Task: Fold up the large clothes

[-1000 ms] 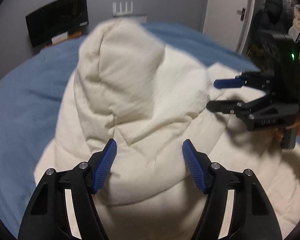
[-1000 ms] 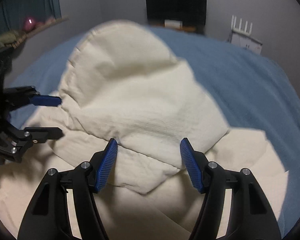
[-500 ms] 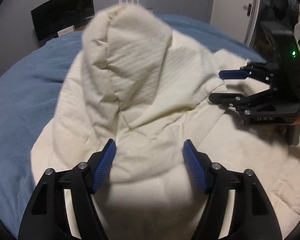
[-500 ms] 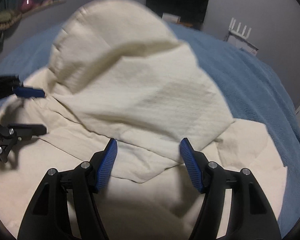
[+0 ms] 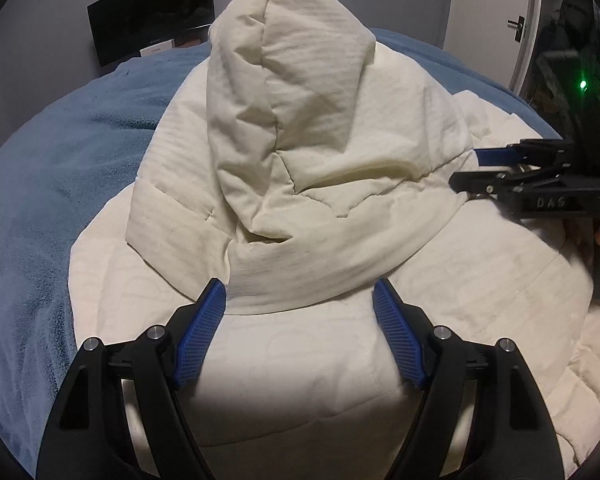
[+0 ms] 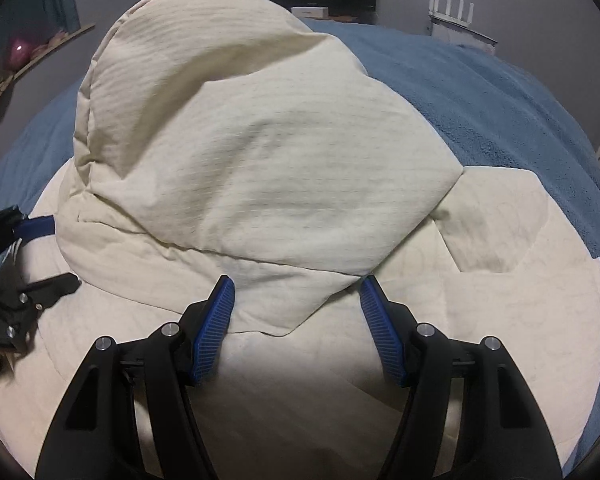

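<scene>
A large cream quilted garment [image 5: 324, 152] lies heaped on a blue bed cover [image 5: 60, 168]; its folded-over flap rises in a tall hump, also in the right wrist view [image 6: 260, 152]. My left gripper [image 5: 300, 296] is open, its blue pads either side of the flap's lower edge, not clamped on it. My right gripper [image 6: 296, 292] is open too, straddling the flap's near corner. The right gripper shows at the right of the left wrist view [image 5: 500, 172], open. The left gripper shows at the left edge of the right wrist view [image 6: 24, 256], open.
The blue bed cover [image 6: 500, 112] surrounds the garment. A dark monitor [image 5: 152, 36] stands against the grey wall behind the bed. A white door [image 5: 492, 16] is at the far right. A white router [image 6: 456, 16] and a shelf with a pink ball [image 6: 20, 50] lie beyond the bed.
Both grippers stayed open and drew nearer the garment. The raised flap has settled lower toward me, its edge now between each pair of pads.
</scene>
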`<action>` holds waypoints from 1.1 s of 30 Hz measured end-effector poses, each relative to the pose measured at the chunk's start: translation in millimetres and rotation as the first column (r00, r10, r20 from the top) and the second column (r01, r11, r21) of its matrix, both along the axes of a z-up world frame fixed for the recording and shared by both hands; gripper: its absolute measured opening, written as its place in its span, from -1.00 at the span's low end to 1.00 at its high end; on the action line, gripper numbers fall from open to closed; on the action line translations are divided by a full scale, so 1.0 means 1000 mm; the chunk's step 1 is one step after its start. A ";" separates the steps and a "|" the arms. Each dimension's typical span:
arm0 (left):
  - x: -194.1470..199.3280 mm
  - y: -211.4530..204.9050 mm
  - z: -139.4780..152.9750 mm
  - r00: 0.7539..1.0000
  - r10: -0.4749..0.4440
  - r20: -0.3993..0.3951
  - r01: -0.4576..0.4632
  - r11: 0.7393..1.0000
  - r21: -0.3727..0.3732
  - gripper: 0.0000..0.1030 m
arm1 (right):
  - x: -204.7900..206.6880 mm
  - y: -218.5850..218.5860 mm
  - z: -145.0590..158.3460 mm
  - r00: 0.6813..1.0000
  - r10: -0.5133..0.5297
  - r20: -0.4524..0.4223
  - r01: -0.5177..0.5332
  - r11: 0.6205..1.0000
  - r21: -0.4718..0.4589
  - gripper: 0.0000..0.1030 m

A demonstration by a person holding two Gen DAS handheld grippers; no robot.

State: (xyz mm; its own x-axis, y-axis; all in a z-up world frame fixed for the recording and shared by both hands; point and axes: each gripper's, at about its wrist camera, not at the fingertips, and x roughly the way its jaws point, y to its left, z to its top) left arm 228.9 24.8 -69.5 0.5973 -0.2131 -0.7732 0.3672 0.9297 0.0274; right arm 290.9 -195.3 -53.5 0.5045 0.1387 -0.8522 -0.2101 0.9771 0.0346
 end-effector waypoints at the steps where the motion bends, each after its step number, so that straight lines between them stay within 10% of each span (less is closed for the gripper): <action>1: -0.001 0.000 -0.001 1.000 0.000 0.001 0.000 1.000 -0.001 0.43 | 0.000 -0.002 0.003 1.000 -0.004 0.004 0.004 1.000 -0.002 0.21; 10: 0.001 -0.002 -0.007 1.000 0.002 0.017 -0.002 1.000 -0.011 0.43 | -0.061 -0.056 0.053 0.995 -0.049 0.081 0.050 0.999 -0.021 0.21; 20: -0.001 -0.002 -0.009 1.000 0.005 0.029 -0.004 1.000 -0.013 0.43 | -0.117 -0.133 0.027 0.966 -0.254 -0.052 0.259 0.956 0.139 0.23; 25: -0.005 -0.003 -0.006 0.999 0.013 0.053 -0.012 1.000 -0.002 0.43 | -0.120 -0.108 0.037 0.984 -0.173 0.044 0.171 0.984 0.046 -0.90; 33: -0.007 -0.001 -0.008 0.998 0.012 0.061 -0.012 1.000 -0.003 0.45 | -0.118 -0.116 0.011 0.980 -0.200 0.010 0.200 0.979 -0.027 -0.82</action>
State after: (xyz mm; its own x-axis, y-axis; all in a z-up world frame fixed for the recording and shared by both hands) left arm 222.1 23.8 -77.3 0.6461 -0.2074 -0.7345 0.3535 0.9342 0.0472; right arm 173.3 -311.5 -42.4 0.5259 0.0110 -0.8504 -0.0104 0.9999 0.0065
